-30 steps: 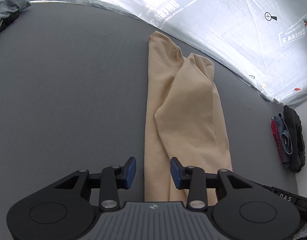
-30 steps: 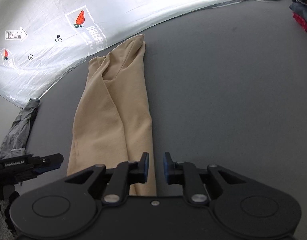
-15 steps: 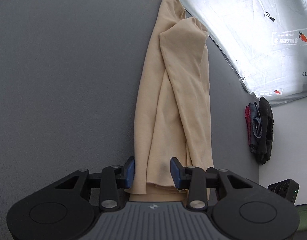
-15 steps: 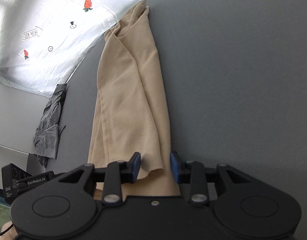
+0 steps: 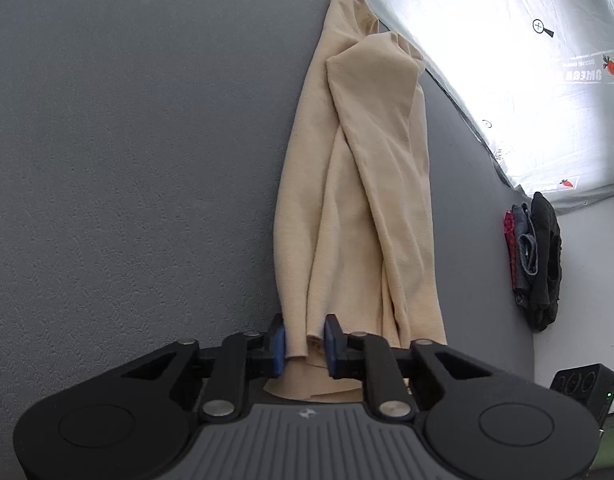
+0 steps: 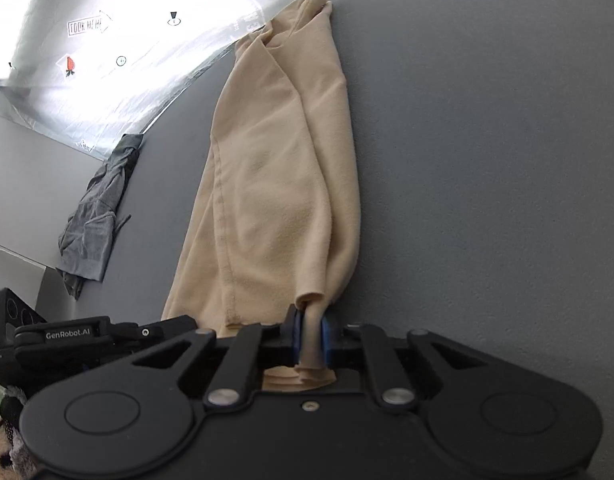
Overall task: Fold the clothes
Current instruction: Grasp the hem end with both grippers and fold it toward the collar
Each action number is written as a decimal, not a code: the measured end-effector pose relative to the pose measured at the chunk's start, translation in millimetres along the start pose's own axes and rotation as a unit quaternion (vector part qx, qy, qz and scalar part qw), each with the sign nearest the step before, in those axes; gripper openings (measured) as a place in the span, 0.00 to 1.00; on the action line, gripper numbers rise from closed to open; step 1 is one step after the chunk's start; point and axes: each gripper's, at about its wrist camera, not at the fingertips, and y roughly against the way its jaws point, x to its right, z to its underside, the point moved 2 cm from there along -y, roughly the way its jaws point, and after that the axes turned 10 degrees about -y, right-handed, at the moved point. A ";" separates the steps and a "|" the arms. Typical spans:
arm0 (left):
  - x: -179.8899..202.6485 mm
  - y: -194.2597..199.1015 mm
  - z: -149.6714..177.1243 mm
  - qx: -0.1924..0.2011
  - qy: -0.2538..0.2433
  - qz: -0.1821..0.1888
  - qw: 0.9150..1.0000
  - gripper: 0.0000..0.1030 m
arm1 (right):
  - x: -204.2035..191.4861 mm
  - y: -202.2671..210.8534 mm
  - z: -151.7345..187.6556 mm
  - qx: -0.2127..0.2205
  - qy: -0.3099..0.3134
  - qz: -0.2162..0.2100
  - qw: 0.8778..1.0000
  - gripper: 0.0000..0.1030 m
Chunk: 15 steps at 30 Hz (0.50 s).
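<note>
Our right gripper (image 6: pixel 308 340) pinches the beige garment's (image 6: pixel 279 168) hem; our left gripper (image 5: pixel 305 346), half-spread, seems to straddle it. Bare counter (image 5: pixel 127 160) flanks both.

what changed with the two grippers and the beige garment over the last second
Both came forward onto the near end of the beige garment. The right hand-held gripper closed from open and now pinches a bunched edge. The left hand-held gripper narrowed around the other corner, though a gap still shows beside the cloth. The garment's far end, the grey garment and the folded stack stayed put.
</note>
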 end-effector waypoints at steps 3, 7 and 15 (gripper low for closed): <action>7.4 12.6 0.5 0.001 -0.013 0.010 1.000 0.10 | -7.5 9.2 3.1 -0.003 0.021 0.004 1.000 0.08; 21.3 43.3 8.0 0.001 -0.032 0.038 0.999 0.10 | -17.2 35.4 9.9 -0.015 0.056 0.002 0.998 0.05; 28.7 93.6 8.8 0.005 -0.015 0.099 0.995 0.10 | -9.9 111.8 1.4 -0.032 -0.008 -0.070 0.997 0.05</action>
